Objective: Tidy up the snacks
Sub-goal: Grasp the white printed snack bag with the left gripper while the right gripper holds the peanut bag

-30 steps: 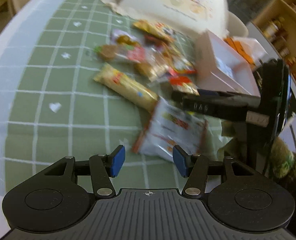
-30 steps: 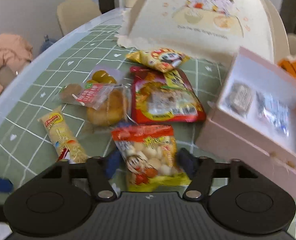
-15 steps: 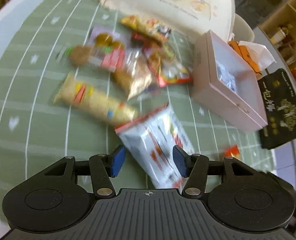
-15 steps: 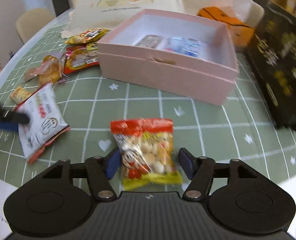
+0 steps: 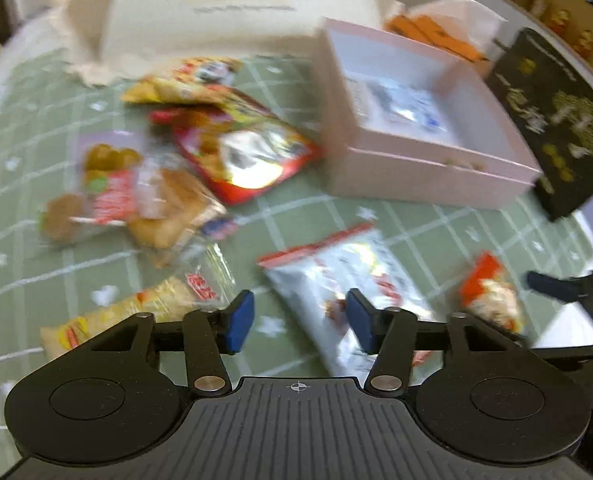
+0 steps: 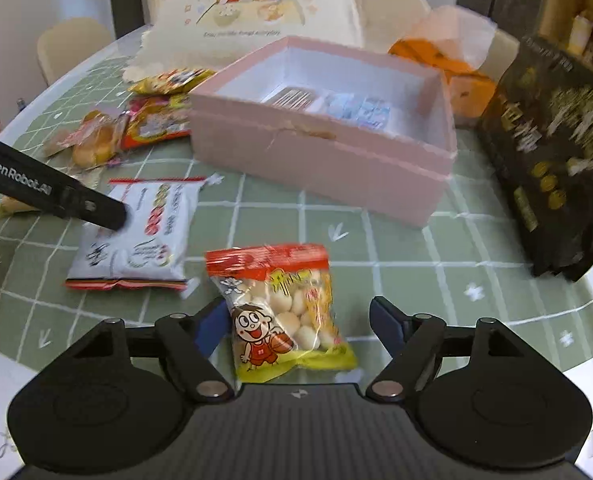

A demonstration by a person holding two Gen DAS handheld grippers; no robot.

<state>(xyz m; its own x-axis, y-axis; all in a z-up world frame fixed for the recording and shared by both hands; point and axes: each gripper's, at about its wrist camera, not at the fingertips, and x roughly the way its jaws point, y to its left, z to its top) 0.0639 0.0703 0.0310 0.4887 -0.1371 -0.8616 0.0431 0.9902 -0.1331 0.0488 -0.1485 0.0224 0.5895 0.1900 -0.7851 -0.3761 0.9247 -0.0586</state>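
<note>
1. Snacks lying loose on the green checked tablecloth (image 6: 396, 240); nearest of them, the yellow-and-red ball-snack bag (image 6: 284, 304), flat on the cloth in front of the pink box (image 6: 320, 160), well short of it.
2. Right gripper (image 6: 296, 324) straddling that bag's lower half, jaws just opened wide, blue pads standing clear of both edges; bag between them but not pinched, so judged released or not yet gripped.
3. White-and-silver packet (image 6: 136, 232) just left of the ball-snack bag, near it but apart; left gripper (image 5: 296, 320) hovering over it, jaws apart, nothing clamped; in the right wrist view one black finger (image 6: 56, 192) reaching across the packet's upper corner, contact impossible to confirm.
4. Further left and back: red foil bag (image 5: 248, 152), bread roll packet (image 5: 168, 204), long yellow bar (image 5: 128, 312), yellow cartoon bag (image 5: 184, 80), all still outside the box.
5. Pink box open, a few small wrapped items (image 6: 336, 104) already inside, plenty of floor free.
6. Beyond: cream food cover (image 6: 256, 8), black gift bag (image 6: 556, 148) at the right.
7. For a good pick: centre the pads on the bag's side seams, close gently to avoid crushing the contents, lift clear of the box wall, set down flat beside the items inside; keep both grippers from crossing.
</note>
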